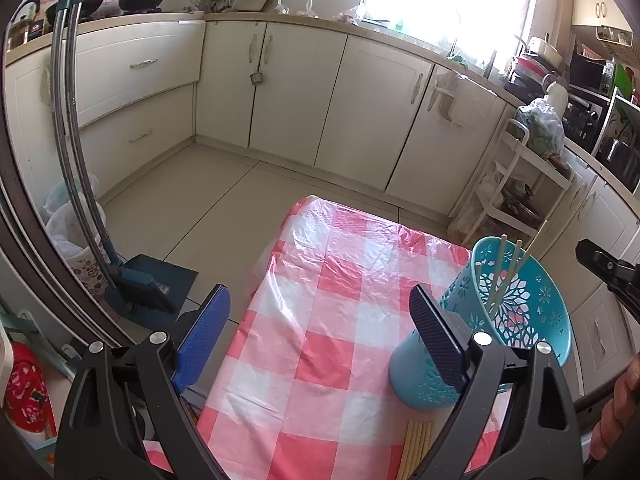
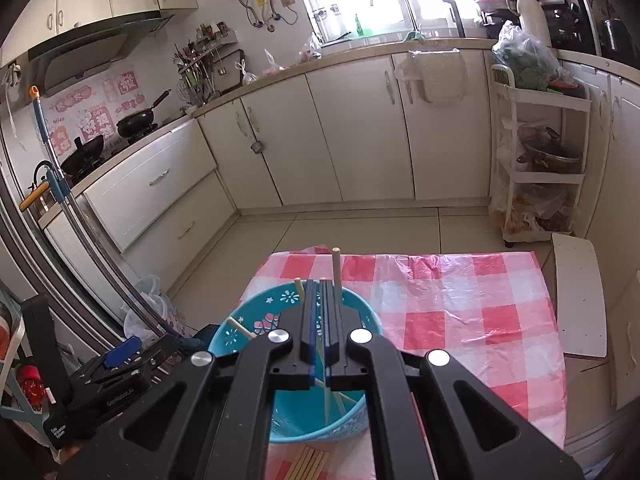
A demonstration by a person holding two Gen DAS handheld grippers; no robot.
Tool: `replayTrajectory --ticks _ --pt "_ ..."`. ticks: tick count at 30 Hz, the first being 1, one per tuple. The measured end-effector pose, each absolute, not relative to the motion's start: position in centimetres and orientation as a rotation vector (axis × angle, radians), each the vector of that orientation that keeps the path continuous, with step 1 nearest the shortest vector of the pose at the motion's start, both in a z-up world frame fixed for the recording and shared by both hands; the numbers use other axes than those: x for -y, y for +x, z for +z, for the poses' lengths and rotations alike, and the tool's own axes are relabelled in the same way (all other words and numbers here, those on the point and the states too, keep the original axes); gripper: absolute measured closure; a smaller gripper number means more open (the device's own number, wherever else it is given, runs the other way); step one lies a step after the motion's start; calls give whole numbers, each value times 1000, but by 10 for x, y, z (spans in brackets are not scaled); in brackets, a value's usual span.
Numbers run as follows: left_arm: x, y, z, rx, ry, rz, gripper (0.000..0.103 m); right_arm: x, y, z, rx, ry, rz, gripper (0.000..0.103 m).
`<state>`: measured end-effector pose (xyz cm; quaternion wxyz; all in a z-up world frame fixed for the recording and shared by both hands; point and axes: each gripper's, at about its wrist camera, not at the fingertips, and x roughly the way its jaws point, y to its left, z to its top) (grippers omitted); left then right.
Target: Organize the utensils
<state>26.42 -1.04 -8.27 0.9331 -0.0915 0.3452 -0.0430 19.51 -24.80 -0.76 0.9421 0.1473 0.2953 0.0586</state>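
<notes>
A turquoise cut-out utensil holder (image 1: 504, 312) stands on the pink checked tablecloth (image 1: 320, 320) and holds several pale chopsticks (image 1: 502, 272). My left gripper (image 1: 320, 320) is open and empty, its right finger (image 1: 436, 328) beside the holder. More chopsticks (image 1: 418, 444) lie flat on the cloth in front of the holder. My right gripper (image 2: 319, 320) hovers over the holder's mouth (image 2: 256, 320), its jaws shut on one pale chopstick (image 2: 325, 390) that reaches down into the holder. Loose chopsticks (image 2: 310, 462) also lie below the holder in the right wrist view.
The small table's edges drop to the tiled floor (image 1: 192, 200) on the left and far side. A broom and dustpan (image 1: 140, 284) lean at the left. A white trolley (image 2: 536, 168) stands at the right, and a white board (image 2: 576, 296) lies beside the table.
</notes>
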Motion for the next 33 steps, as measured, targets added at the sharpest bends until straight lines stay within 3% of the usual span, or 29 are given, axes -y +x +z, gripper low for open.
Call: replayTrajectory --ticks 7,17,33 --pt "10 264 -84 -710 -180 -84 16 250 140 -17 -565 315 107 100" --pt "11 264 -87 -721 -161 -81 16 213 101 -149 -897 390 137 100" --pt "5 265 -89 -735 -158 -78 16 192 103 -175 -951 332 152 100"
